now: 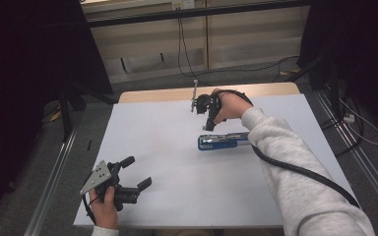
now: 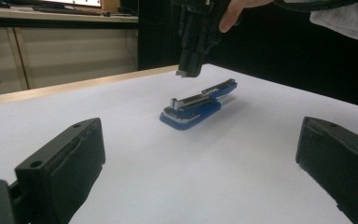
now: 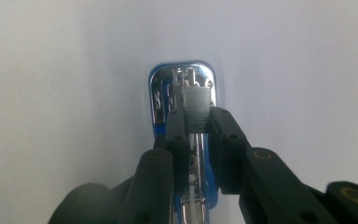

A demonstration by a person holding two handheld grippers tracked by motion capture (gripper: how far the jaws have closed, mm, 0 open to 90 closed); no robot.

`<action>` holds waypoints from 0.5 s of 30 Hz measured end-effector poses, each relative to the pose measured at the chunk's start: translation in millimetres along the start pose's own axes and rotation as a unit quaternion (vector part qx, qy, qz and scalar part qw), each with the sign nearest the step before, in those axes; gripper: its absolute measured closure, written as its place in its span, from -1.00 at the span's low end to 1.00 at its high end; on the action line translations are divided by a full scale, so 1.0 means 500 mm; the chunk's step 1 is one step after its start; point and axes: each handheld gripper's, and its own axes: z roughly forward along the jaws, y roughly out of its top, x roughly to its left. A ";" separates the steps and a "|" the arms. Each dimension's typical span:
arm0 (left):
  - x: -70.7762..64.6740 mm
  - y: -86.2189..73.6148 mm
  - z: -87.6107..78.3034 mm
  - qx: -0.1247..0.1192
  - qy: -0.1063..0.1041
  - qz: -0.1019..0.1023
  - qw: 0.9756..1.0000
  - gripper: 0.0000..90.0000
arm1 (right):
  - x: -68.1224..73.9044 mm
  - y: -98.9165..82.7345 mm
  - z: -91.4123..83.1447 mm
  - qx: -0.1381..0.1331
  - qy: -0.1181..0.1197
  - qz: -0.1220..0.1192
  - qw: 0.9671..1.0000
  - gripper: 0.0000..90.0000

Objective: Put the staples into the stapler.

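Observation:
A blue stapler lies open on the white table, its chrome magazine channel facing up. My right gripper points down just above the stapler's front end. It is shut on a short grey strip of staples pinched between its tips. From the left gripper view the right gripper hangs over the stapler with a gap between them. My left gripper rests near the table's front left corner, jaws wide open with nothing between them.
A thin metal rod stands beside the right hand near the table's far wooden edge. A thick black cable trails along the right sleeve. Dark stands and floor cables flank the table.

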 end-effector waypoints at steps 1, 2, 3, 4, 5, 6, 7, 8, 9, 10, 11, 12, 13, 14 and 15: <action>0.001 0.000 0.000 0.003 -0.002 0.003 1.000 -0.97 | 0.001 0.000 0.000 -0.003 0.002 0.004 1.000 0.75; 0.000 0.000 0.000 0.003 -0.001 -0.001 1.000 -0.97 | 0.001 -0.001 0.001 -0.004 0.001 0.002 1.000 0.75; 0.002 0.000 -0.001 0.005 0.000 0.006 1.000 -0.97 | 0.000 -0.001 0.002 -0.009 0.001 0.004 1.000 0.75; 0.002 0.000 -0.001 0.005 0.000 0.006 1.000 -0.97 | 0.001 -0.002 0.002 -0.010 0.005 0.009 1.000 0.75; 0.000 0.000 0.000 0.004 -0.001 0.000 1.000 -0.97 | 0.001 -0.002 0.002 -0.010 0.005 0.009 1.000 0.75; 0.001 0.000 0.000 0.004 -0.001 0.002 1.000 -0.97 | 0.003 -0.002 0.004 -0.015 0.003 0.016 1.000 0.75; 0.002 0.001 0.000 0.005 -0.001 0.009 1.000 -0.97 | 0.003 -0.002 0.005 -0.014 0.005 0.014 1.000 0.75; 0.002 0.001 0.000 0.005 -0.001 0.009 1.000 -0.97 | 0.002 -0.003 0.006 -0.018 0.005 0.011 1.000 0.75; 0.002 0.001 0.000 0.005 -0.001 0.010 1.000 -0.97 | 0.002 -0.003 0.006 -0.018 0.005 0.011 1.000 0.75; 0.001 0.000 0.001 0.005 -0.001 0.006 1.000 -0.97 | 0.000 -0.002 0.009 -0.022 0.004 0.006 1.000 0.75; 0.001 0.001 0.000 0.005 0.000 0.008 1.000 -0.97 | 0.001 -0.002 0.010 -0.021 0.004 0.007 1.000 0.75; 0.001 0.001 0.000 0.005 0.000 0.008 1.000 -0.97 | 0.002 -0.001 0.010 -0.023 0.005 0.013 1.000 0.75; 0.001 0.000 0.000 0.005 0.000 0.008 1.000 -0.97 | 0.003 0.000 0.011 -0.020 0.008 0.014 1.000 0.75; 0.002 0.001 0.000 0.005 -0.002 0.009 1.000 -0.97 | 0.003 0.000 0.011 -0.020 0.008 0.014 1.000 0.75; 0.002 0.001 -0.001 0.004 -0.002 0.009 1.000 -0.97 | 0.002 0.001 0.013 -0.022 0.005 0.008 1.000 0.75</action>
